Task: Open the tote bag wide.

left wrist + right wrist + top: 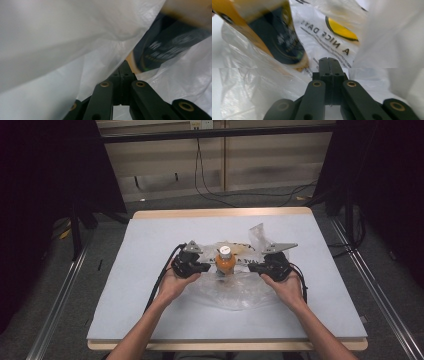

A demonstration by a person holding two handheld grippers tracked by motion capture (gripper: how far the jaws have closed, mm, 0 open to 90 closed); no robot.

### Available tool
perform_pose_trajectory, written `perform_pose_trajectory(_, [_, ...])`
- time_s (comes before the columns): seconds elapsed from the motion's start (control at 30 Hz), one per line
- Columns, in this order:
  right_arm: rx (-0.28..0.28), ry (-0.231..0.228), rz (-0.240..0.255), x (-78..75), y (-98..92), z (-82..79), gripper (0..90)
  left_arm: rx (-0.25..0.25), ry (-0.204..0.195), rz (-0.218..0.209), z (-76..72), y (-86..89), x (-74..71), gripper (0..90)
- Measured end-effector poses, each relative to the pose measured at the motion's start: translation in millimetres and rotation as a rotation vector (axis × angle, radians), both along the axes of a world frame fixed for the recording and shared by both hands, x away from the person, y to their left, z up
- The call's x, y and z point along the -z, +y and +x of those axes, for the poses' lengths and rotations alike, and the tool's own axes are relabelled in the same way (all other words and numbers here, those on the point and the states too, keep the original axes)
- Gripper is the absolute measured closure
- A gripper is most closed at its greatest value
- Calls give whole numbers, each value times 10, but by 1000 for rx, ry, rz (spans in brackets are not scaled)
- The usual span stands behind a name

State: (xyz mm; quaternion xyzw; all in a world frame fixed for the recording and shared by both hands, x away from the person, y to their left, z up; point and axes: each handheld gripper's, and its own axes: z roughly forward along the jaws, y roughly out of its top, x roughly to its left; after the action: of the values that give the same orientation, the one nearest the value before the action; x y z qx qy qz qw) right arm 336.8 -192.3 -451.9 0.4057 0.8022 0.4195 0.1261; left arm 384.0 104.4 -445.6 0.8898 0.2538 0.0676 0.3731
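Observation:
A clear plastic bag [235, 287] with black print and a yellow mark lies in the middle of the table. An orange bottle [225, 262] with a white cap and a dark label stands upright inside it. My left gripper [205, 268] holds the bag's left side, jaws pressed together on the film [82, 55]. My right gripper [252, 267] holds the bag's right side, jaws together on the plastic [372, 37]. The bottle's dark label [284, 40] looks close and tilted in the right gripper view, and the label [167, 50] also shows through the bag in the left gripper view.
The light blue tabletop [150, 240] has a wooden edge [220, 213]. Dark curtains hang at both sides. Cables [210, 190] run across the floor behind the table. Metal rails [60, 295] flank it.

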Motion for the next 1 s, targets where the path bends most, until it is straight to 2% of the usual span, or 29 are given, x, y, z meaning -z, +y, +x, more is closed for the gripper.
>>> perform_pose_trajectory(0.07, [6,31,-2,89,-27,41,900,8,14,42,35,9,78,900])
perform_pose_trajectory(0.13, [4,72,-7,182,-47,70,900,1,43,18,44,20,163,900])
perform_pose_trajectory(0.2, [2,84,-28,261,-52,82,900,17,52,40,61,39,225,900])
perform_pose_trajectory(0.23, [-1,92,-34,292,-52,91,900,4,73,19,58,36,261,900])
perform_pose_trajectory(0.27, [4,99,-45,315,-50,99,900,33,73,58,78,59,275,900])
perform_pose_trajectory(0.3, [-1,112,-40,332,-52,110,900,10,80,27,66,55,301,900])
perform_pose_trajectory(0.33, [1,120,-36,329,-58,115,900,36,81,56,86,86,286,900])
perform_pose_trajectory(0.37, [-1,121,-49,319,-58,114,900,6,94,34,66,78,291,900])
perform_pose_trajectory(0.4, [-7,120,-57,314,-51,107,900,14,101,39,65,90,285,900])
perform_pose_trajectory(0.43, [-18,129,-70,300,-51,100,900,44,98,69,72,113,270,900])
perform_pose_trajectory(0.47, [-43,142,-70,290,-55,92,900,34,108,62,50,114,266,900])
perform_pose_trajectory(0.6, [-127,181,-120,232,-104,-25,900,60,130,88,-28,182,235,900])
perform_pose_trajectory(0.7, [-149,195,-135,215,-146,-71,900,75,142,103,-109,231,217,900])
perform_pose_trajectory(0.8, [-174,218,-143,198,-226,-122,900,137,130,162,-158,288,185,900])
perform_pose_trajectory(0.83, [-185,218,-149,193,-249,-133,900,130,130,151,-192,290,188,900])
perform_pose_trajectory(0.9, [-211,265,-174,156,-306,-165,900,138,140,139,-241,302,192,900])
perform_pose_trajectory(0.97, [-215,278,-184,147,-325,-175,900,132,146,128,-289,309,195,900])
perform_pose_trajectory(1.0, [-224,281,-191,143,-348,-179,900,150,141,138,-297,319,190,900])
